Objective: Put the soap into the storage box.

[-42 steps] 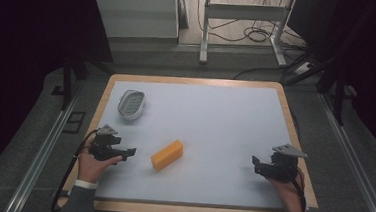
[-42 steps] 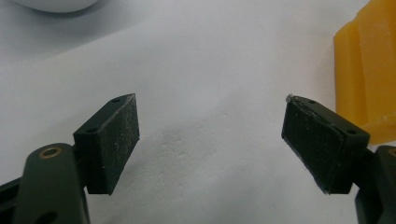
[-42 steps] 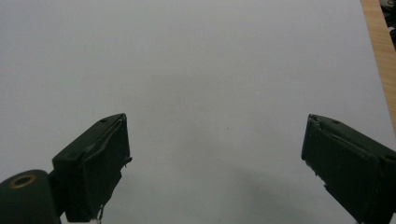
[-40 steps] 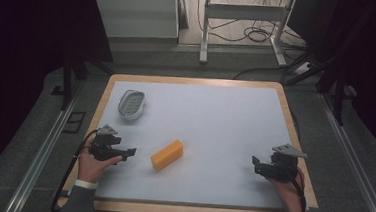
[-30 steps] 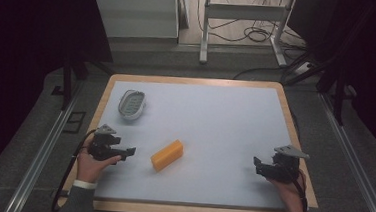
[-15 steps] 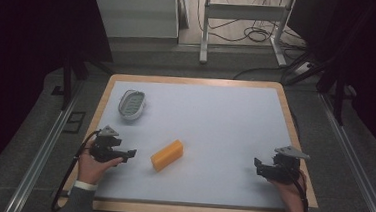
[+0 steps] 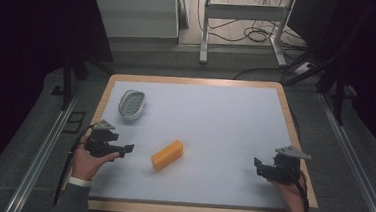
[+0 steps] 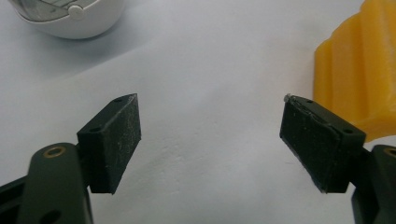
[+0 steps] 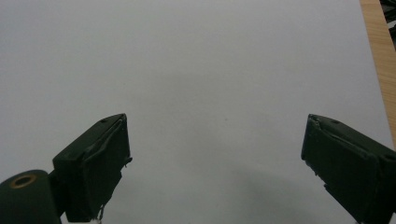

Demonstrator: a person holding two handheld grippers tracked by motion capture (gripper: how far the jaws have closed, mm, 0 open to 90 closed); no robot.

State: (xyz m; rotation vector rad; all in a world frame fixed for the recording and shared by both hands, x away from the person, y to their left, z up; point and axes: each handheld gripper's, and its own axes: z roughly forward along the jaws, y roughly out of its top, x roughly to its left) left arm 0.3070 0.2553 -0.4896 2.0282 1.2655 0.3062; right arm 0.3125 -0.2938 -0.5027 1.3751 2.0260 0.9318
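Orange block (image 7: 167,155) lies near the open left gripper (image 7: 127,148).

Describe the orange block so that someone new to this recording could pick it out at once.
Start with the white table top framed in light wood. Left of its middle, toward the near edge, lies the orange block, just ahead of the open left gripper. It is the one brightly coloured thing there, ridged on top, unlike the pale oval dish farther back.

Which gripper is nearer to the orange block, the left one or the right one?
Left. The left gripper sits just beside the orange block, apart from it. The right gripper is far off near the table's other edge.
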